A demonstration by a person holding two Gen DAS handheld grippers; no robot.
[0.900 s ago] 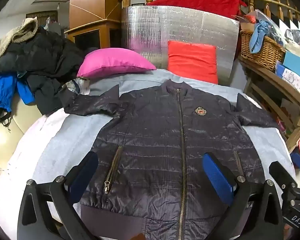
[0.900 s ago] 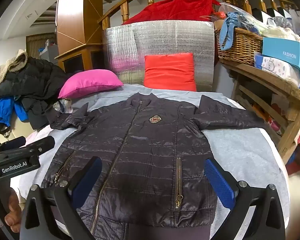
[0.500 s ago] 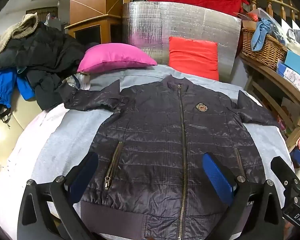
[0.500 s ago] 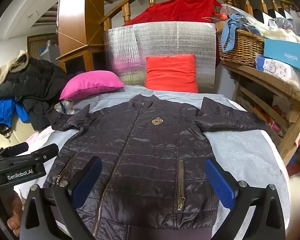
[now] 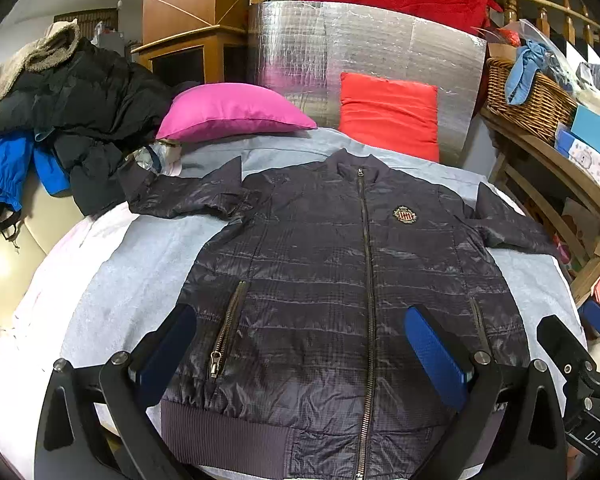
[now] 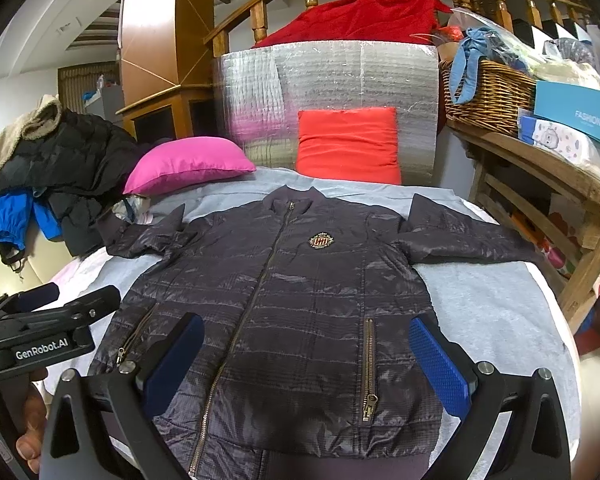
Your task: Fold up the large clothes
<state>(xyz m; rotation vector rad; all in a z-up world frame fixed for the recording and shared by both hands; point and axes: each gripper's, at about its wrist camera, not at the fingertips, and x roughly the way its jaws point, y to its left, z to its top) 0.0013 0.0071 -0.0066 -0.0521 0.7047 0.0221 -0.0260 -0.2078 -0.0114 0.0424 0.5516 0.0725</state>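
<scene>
A dark quilted zip jacket [image 5: 340,280] lies flat, front up, on a grey-covered table [image 5: 120,280], sleeves spread to both sides, collar at the far end. It also shows in the right wrist view [image 6: 300,288]. My left gripper [image 5: 300,352] is open and empty, held above the jacket's hem near its left pocket and zip. My right gripper [image 6: 306,360] is open and empty, above the hem on the right half. The left gripper's body [image 6: 40,336] shows at the left of the right wrist view.
A pink pillow [image 5: 232,112] and a red cushion [image 5: 388,116] sit at the table's far end against a silver panel [image 5: 360,60]. Dark coats [image 5: 80,104] are piled at the left. A wooden shelf with a wicker basket [image 5: 532,100] and boxes stands at the right.
Both grippers have drawn back a little toward me, so the jacket's hem shows lower and more fully. The jacket has not moved.
</scene>
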